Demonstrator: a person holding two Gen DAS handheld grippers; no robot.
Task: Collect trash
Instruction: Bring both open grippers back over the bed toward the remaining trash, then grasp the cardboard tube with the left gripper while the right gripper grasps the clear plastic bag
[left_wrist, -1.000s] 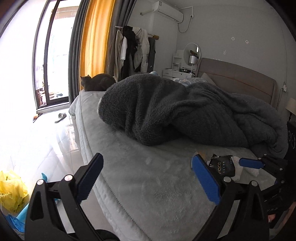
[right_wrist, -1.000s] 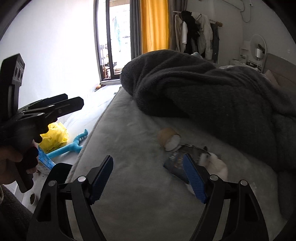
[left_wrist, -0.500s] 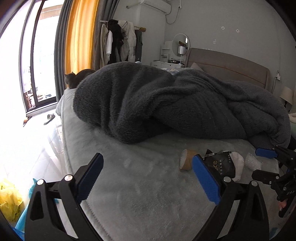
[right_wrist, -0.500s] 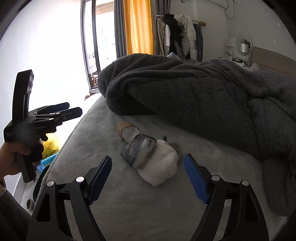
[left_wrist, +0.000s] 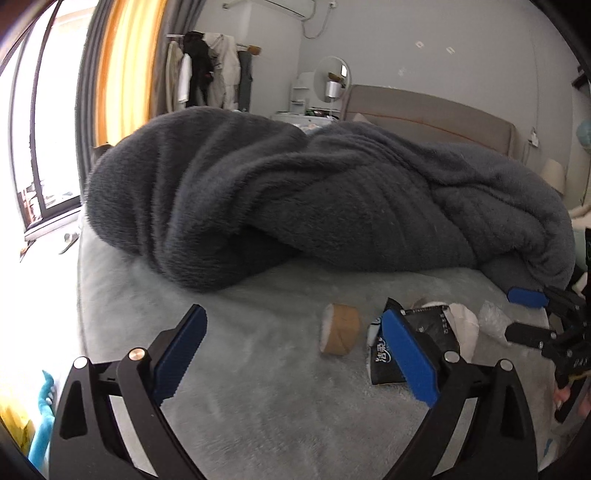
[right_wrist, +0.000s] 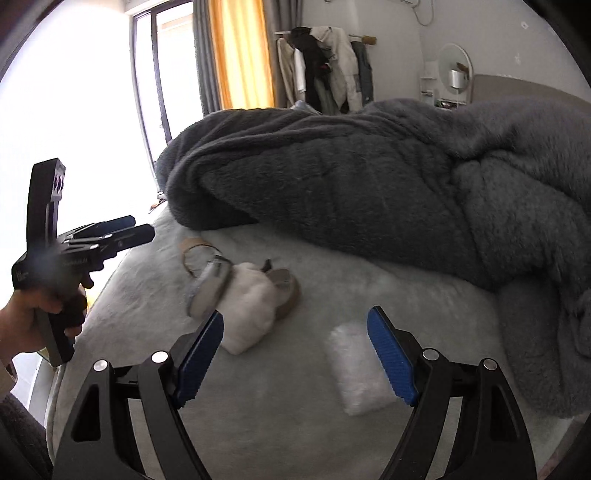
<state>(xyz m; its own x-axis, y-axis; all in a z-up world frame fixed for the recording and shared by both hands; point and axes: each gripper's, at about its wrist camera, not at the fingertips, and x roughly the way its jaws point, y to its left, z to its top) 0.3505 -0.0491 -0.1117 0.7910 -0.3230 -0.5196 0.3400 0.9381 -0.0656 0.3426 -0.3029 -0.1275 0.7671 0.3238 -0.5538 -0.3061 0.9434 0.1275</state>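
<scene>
Trash lies on the grey bed sheet (left_wrist: 258, 387): a brown tape roll (left_wrist: 340, 329), a black wrapper (left_wrist: 391, 354), a crumpled white tissue (right_wrist: 249, 301) and a clear plastic bag (right_wrist: 360, 369). A second tape roll (right_wrist: 286, 286) lies behind the tissue. My left gripper (left_wrist: 295, 358) is open and empty, hovering short of the tape roll. My right gripper (right_wrist: 295, 358) is open and empty, with the plastic bag just inside its right finger (right_wrist: 391, 358). The right gripper also shows at the right edge of the left wrist view (left_wrist: 524, 314).
A big dark grey fleece blanket (left_wrist: 314, 203) is heaped across the bed behind the trash. The bed edge drops to the floor at the left, where a yellow bag (left_wrist: 11, 424) and a blue object (left_wrist: 42, 417) lie. A clothes rack (right_wrist: 325, 66) stands by the curtain.
Both grippers have moved forward over the bed toward the trash. The plastic bag has come into the right wrist view near the right finger. Both stay open.
</scene>
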